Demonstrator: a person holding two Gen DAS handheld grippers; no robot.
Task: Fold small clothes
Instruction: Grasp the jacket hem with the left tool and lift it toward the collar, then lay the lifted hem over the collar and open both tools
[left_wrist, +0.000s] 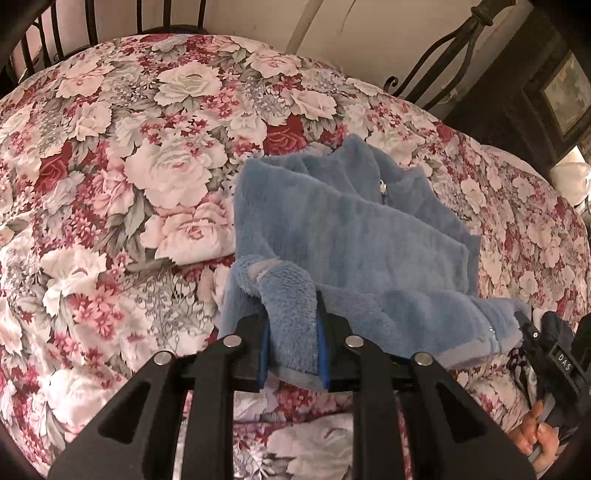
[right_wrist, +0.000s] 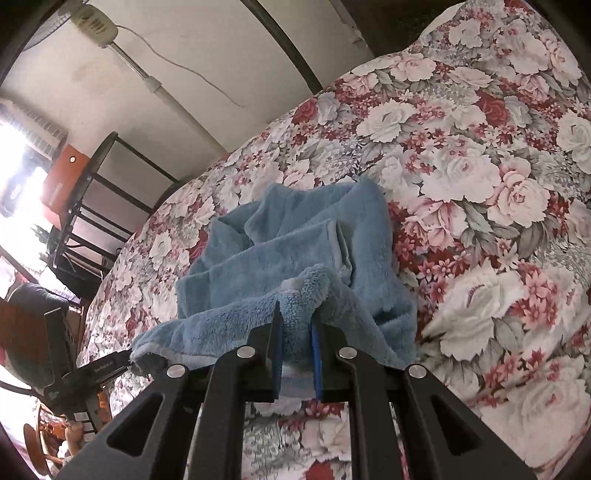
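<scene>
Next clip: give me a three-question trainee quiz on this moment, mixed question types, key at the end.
1. True or false: the left claw is shut on a hem of the blue fleece garment.
2. What is the right claw pinching? A) the floral bedspread B) the fleece garment C) nothing
3. Fill in: the garment's far part rests on the ____.

Key: 1 true; 2 B; 3 bedspread.

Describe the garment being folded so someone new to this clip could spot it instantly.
Start at the bed covered by a floral bedspread of pink and red roses. On it lies a blue fleece garment, each near corner pinched by a hand-held gripper. It is the only plain, fluffy fabric there, with a small zipper pull at its collar.
</scene>
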